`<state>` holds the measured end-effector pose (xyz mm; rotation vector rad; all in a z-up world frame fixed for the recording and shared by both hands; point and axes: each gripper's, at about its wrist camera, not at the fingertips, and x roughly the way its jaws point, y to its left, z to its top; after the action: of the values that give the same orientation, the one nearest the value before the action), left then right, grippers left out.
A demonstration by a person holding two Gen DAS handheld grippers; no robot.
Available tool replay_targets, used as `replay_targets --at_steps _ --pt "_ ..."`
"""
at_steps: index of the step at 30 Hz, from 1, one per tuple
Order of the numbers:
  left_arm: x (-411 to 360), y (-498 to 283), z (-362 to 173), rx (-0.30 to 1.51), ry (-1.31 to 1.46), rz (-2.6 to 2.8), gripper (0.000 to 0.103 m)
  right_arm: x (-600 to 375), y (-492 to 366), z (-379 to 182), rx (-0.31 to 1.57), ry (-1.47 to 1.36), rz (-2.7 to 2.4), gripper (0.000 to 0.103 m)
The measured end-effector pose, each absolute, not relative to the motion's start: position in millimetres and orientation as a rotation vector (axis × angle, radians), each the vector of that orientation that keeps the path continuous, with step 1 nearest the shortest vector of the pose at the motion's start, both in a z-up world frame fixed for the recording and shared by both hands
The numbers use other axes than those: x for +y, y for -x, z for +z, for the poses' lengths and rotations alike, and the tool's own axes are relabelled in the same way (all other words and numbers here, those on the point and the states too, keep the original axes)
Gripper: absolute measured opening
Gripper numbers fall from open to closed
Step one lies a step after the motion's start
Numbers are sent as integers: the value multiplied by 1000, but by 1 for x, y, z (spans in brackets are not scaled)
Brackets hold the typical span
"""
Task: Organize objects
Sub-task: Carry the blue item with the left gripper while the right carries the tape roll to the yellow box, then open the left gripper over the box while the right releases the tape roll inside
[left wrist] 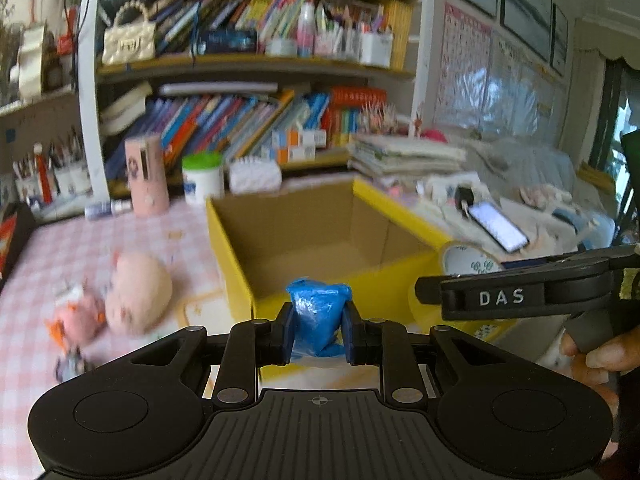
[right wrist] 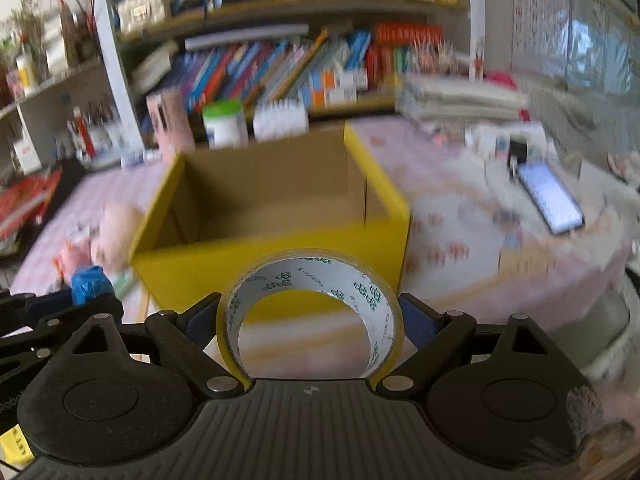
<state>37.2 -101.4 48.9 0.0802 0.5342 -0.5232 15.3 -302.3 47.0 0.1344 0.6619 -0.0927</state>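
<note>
The box point(right wrist: 276, 248) is cardboard, smooth matt yellow outside and raw brown inside. The tape roll point(right wrist: 310, 312) has a glossy yellowish rim and a white printed paper core. The blue bundle point(left wrist: 318, 320) looks like crinkled, shiny plastic film. Both claws, left point(left wrist: 319, 334) and right point(right wrist: 310, 320), are matt black plastic with ribbed bodies and small metal pins. A checked pink cloth covers the surface point(left wrist: 80, 248); the doll point(left wrist: 138, 292) looks soft and plush.

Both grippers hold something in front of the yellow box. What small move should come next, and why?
Probably carry both a little further forward, over the open yellow box. The left gripper is shut on the blue bundle, the right gripper clamps the tape roll, and both are short of the near wall; the box looks empty.
</note>
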Motion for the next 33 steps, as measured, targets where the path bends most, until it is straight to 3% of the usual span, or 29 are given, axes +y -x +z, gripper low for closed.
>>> replay_targets --at_steps 11,27,33 --pt "-157 -113 49 571 -102 -429 22 -333 -106 83 572 -43 31 91" --pt "-216 -205 -8 878 -189 -301 22 -326 -261 2 934 176 261 91" --pt "-224 -214 -14 930 -224 -275 22 -313 -276 -8 959 281 311 91"
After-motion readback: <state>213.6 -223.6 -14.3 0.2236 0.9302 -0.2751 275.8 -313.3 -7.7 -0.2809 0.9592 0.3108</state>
